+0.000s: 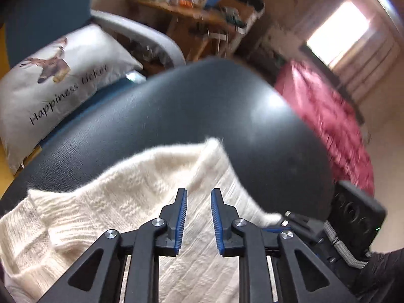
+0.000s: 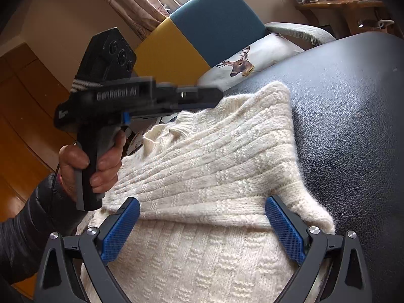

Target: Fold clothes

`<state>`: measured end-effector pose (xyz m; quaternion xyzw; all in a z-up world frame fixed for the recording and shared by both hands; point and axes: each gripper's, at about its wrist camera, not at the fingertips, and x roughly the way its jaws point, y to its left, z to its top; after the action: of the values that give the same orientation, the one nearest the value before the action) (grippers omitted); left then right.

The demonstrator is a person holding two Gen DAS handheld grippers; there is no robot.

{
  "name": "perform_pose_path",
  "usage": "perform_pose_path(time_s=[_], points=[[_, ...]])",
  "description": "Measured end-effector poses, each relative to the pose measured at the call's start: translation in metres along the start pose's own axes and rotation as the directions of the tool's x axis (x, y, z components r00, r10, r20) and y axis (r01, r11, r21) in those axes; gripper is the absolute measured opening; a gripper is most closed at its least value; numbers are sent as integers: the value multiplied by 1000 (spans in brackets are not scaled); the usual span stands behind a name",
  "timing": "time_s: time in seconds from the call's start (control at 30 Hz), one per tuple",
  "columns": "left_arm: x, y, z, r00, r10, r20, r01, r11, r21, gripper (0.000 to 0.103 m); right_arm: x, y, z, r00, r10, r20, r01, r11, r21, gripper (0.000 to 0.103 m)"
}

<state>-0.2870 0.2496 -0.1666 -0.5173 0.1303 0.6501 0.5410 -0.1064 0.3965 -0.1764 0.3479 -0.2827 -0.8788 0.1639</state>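
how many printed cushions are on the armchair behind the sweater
1. The cushion with a deer print leans on the blue armchair seat, beyond the black surface; others may be hidden.

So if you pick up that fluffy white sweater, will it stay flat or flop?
Probably flop: the sweater is soft knit, already draped in folds over the black cushion. Its fuzzy, ribbed surface should grip rather than slip. It looks thick, so perhaps a bit heavy.
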Motion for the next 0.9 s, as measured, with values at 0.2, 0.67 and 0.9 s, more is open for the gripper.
perform_pose_path(time_s=[0.2,0.67,0.9], points=[[35,-11,8,995,-1,-102,11,996,92,17,0,-2,3,1000,5,2,-5,1000,4,101],[-28,3,-54,988,76,134,-49,980,-191,18,0,-2,6,1000,7,6,-7,1000,3,101],[-131,37,-175,938,226,261,-95,896,-435,18,4,11,11,999,-42,-14,41,999,-34,101]])
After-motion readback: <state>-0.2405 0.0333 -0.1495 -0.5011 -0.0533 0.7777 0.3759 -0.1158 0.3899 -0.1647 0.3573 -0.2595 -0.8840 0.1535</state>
